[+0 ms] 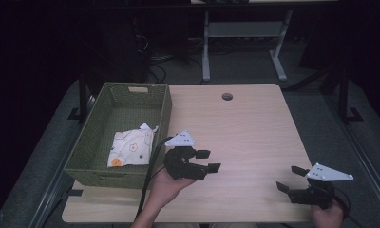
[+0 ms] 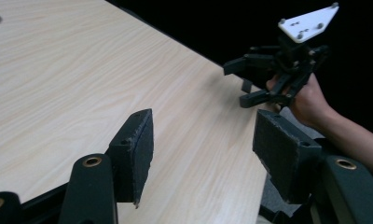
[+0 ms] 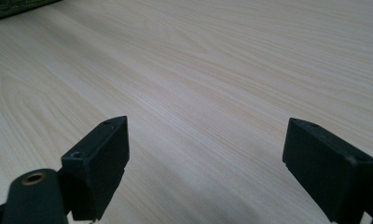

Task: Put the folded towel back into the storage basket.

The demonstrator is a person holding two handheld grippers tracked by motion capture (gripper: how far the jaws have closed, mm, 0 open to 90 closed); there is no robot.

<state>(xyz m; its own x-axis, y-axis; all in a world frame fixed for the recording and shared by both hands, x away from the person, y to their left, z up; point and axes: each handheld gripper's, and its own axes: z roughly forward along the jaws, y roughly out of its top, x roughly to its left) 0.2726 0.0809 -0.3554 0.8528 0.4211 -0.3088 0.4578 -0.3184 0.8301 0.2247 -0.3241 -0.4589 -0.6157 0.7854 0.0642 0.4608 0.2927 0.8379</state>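
Observation:
A green woven basket (image 1: 165, 114) stands on the left side of the light wooden table (image 1: 254, 123). Inside it lies a white packet (image 1: 131, 148) printed with small yellow and orange shapes. Just right of the basket's near corner, my left gripper (image 1: 212, 160) hovers over the table and points right, open with nothing between its pads. In the left gripper view its jaws (image 2: 203, 135) frame bare tabletop. At the table's near right corner my right gripper (image 1: 288, 178) points left, open and empty. It shows too in the left gripper view (image 2: 236, 84), and its own jaws (image 3: 205, 140) stand wide over bare wood.
A round cable hole (image 1: 227, 96) sits near the table's far edge. Beyond the table are a desk's metal legs (image 1: 206, 52) and cables on a dark floor. The table's right edge (image 2: 231, 70) drops off just past the right gripper. A corner of the basket (image 3: 7, 7) shows in the right gripper view.

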